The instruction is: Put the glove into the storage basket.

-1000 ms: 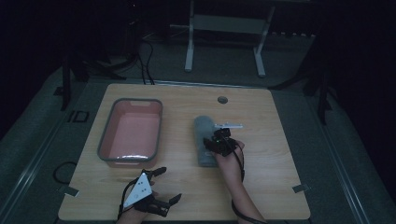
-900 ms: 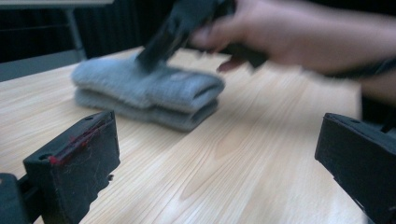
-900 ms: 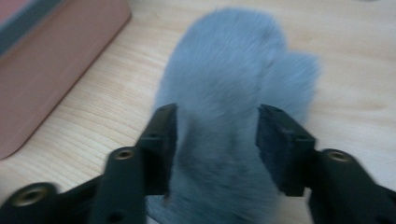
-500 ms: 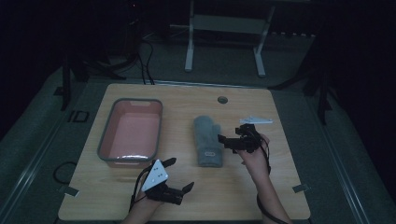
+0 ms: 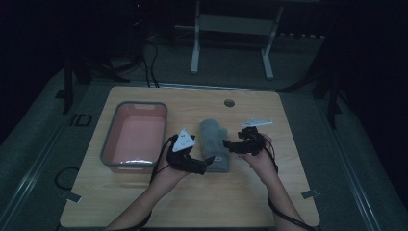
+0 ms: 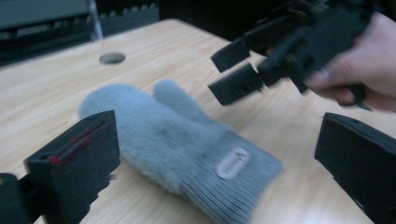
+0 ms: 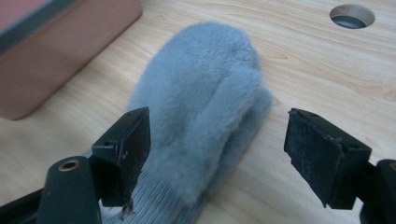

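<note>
A fluffy grey mitten (image 5: 214,143) lies flat on the wooden table, its ribbed cuff toward the person. In the left gripper view the mitten (image 6: 173,135) shows a small label (image 6: 232,163) on the cuff. My left gripper (image 5: 208,164) sits at the cuff's left corner, open, and its jaws straddle the cuff end (image 6: 215,158). My right gripper (image 5: 228,145) hovers just right of the mitten, also open. In the right gripper view its jaws (image 7: 217,144) stand wide around the mitten (image 7: 205,102) on its thumb side. The right gripper (image 6: 236,70) also appears above the mitten in the left gripper view.
A pink tray (image 5: 108,144) with a grey rim stands left of the mitten, close to my left hand; its wall (image 7: 56,56) shows in the right gripper view. A round cable hole (image 5: 229,102) is in the table's far middle. Bare wood lies in front and to the right.
My left gripper has come up from the front edge to the mitten's cuff. My right gripper drew off to the right, then came back beside the mitten. The mitten lies unmoved.
</note>
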A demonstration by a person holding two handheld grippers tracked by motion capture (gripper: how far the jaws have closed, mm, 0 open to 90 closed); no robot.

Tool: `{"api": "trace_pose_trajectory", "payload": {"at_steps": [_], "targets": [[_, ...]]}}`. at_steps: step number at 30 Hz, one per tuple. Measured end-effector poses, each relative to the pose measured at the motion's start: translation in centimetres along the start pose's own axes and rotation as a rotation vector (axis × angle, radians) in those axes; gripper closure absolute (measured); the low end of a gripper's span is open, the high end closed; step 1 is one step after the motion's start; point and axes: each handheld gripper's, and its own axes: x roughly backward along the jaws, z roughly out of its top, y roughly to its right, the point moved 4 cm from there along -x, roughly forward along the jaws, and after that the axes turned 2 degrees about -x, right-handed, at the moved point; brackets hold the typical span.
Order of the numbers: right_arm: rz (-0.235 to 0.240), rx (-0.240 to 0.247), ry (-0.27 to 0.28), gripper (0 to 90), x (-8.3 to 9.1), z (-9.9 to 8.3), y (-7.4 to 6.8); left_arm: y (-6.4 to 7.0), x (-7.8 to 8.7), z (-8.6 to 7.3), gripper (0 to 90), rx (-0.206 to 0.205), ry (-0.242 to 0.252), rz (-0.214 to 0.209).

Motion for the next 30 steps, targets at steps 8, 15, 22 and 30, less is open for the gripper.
{"api": "trace_pose_trajectory", "payload": {"at_steps": [8,15,22,30], "targets": [[-0.003,-0.001,-0.065,34.5,-3.4,-1.2,0.4,-3.1,-4.9,-0.9,15.2,0.136,-0.132,0.059],[0.015,0.019,-0.173,35.0,-5.3,-2.6,1.3,-4.8,-7.8,-3.2,17.5,0.232,-0.272,0.049],[0.11,-0.003,-0.239,34.6,-6.3,-2.6,1.8,-5.6,-9.6,-4.8,19.2,0.318,-0.333,-0.029],[0.186,-0.017,-0.246,71.0,-6.5,-2.6,1.2,-5.4,-10.2,-4.4,55.2,0.327,-0.346,-0.145]]}}
